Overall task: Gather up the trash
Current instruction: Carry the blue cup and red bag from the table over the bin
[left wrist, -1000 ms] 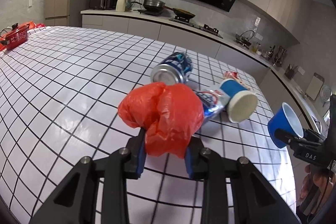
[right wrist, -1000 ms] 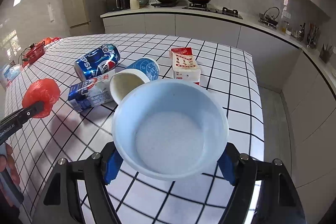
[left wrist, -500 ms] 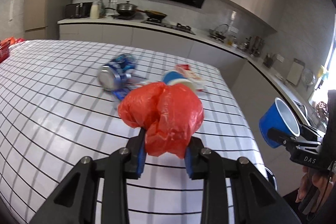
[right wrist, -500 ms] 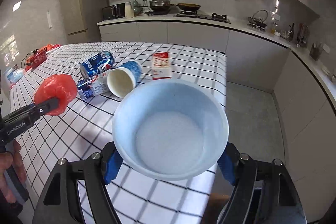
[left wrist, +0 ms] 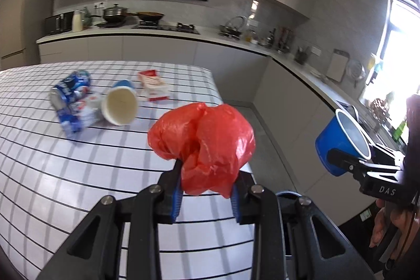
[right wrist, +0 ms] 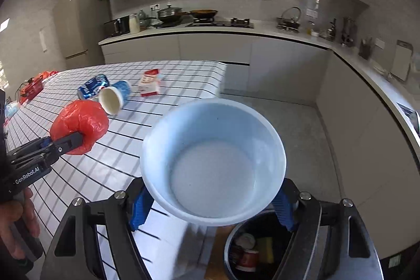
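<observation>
Both grippers grip trash: left point(left wrist: 206, 197) pinches red bag point(left wrist: 202, 146), right point(right wrist: 210, 211) clamps blue cup point(right wrist: 212, 162).

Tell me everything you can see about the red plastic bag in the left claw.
The red plastic bag is thin, glossy, crinkled film, crumpled into a rounded wad with folds and a loose edge hanging at the bottom. The left claw is shut on its lower part, one blue-padded finger on each side, and nothing else touches it. It is held in the air near the edge of the checked table. In the right wrist view it appears as a red ball at the claw's tip.
</observation>
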Demonstrator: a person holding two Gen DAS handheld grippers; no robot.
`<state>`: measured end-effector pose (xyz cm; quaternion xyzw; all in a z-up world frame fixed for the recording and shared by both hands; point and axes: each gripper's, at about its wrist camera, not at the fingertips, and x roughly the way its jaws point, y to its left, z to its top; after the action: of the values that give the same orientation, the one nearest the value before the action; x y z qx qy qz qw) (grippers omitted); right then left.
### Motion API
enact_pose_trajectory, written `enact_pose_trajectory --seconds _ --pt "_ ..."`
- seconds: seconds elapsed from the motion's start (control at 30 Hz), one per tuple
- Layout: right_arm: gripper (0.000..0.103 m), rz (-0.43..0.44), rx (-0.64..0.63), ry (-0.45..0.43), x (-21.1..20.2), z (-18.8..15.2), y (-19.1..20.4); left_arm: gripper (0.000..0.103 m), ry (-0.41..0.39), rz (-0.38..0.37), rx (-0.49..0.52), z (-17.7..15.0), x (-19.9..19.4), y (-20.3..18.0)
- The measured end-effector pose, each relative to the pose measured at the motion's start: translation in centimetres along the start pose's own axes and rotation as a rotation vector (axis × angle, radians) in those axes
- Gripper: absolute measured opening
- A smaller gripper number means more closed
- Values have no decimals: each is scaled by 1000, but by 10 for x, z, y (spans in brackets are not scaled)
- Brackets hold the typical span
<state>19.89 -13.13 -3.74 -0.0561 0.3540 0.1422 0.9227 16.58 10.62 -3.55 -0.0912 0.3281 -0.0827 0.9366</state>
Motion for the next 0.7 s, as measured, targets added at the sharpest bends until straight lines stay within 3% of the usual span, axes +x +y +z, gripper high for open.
enact_pose_trajectory --seconds 0.37,0.7 --pt "78 -59 38 41 -30 -43 -92 31 66 -100 78 -22 26 -92" --pt "78 -37 28 116 -27 -92 -153 31 160 -169 137 -55 61 -166"
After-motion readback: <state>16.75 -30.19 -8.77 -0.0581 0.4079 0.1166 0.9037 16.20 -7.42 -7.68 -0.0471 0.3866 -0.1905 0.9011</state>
